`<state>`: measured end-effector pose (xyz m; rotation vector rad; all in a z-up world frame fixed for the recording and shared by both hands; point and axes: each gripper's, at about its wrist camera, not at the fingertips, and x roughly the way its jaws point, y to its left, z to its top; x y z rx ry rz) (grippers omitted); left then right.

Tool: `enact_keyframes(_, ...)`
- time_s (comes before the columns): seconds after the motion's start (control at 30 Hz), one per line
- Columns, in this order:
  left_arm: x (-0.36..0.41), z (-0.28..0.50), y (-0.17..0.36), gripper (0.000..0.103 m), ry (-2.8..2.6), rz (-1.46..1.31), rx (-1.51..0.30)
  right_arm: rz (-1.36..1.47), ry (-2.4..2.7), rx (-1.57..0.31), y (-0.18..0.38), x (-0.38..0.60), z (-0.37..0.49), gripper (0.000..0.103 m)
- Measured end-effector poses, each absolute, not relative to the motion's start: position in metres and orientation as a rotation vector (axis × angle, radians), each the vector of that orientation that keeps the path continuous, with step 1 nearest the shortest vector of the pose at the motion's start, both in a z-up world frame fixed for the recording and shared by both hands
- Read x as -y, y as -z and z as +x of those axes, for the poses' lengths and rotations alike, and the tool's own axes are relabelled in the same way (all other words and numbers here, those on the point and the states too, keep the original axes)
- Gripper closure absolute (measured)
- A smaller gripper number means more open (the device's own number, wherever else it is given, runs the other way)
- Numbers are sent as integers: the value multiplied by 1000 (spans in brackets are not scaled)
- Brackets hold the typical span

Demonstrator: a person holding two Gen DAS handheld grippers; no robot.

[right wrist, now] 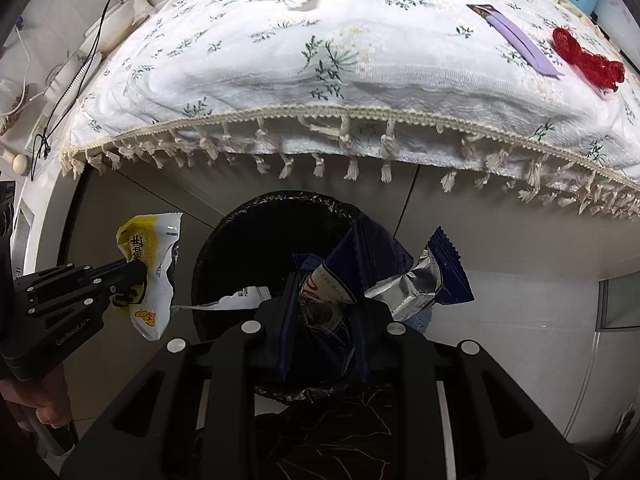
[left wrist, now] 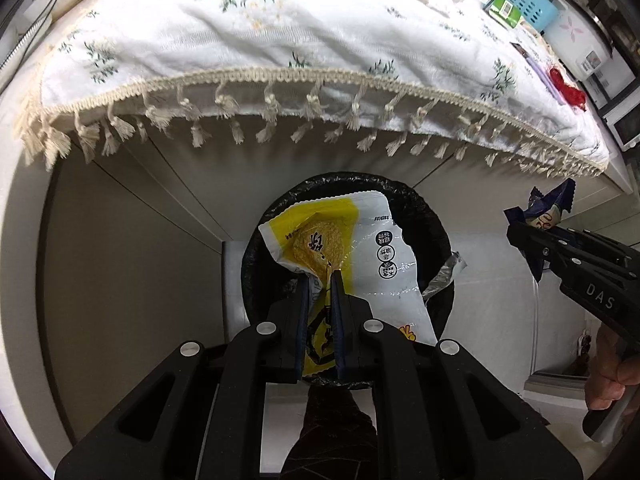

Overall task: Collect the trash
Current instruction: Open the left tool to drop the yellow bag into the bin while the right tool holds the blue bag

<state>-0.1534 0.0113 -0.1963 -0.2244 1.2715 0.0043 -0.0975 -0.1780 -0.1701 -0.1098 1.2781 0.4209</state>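
A crumpled yellow-and-white wrapper point(left wrist: 352, 256) and a dark blue foil wrapper point(right wrist: 360, 264) hang above the black-lined bin point(right wrist: 224, 248).

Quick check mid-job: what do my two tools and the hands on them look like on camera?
Both are matte black plastic tools with cut-out linkage arms, silver round pivot bolts and dark blue finger pads. The left tool shows white "GenRobot.AI" lettering on its body in the right wrist view; the right tool shows "DAS" in the left wrist view. Bare hands grip the handles; no sleeves or cables show.

"DAS" is printed in pale letters on the right gripper point(left wrist: 520, 236); "GenRobot.AI" is printed on the left gripper point(right wrist: 134, 278)
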Motion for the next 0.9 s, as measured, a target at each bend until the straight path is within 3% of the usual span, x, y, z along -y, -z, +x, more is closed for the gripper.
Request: enact_keyframes(0.9, 35, -128, 286, 93, 31, -110, -1349, -87, -346, -1331, 195, 214, -110, 80)
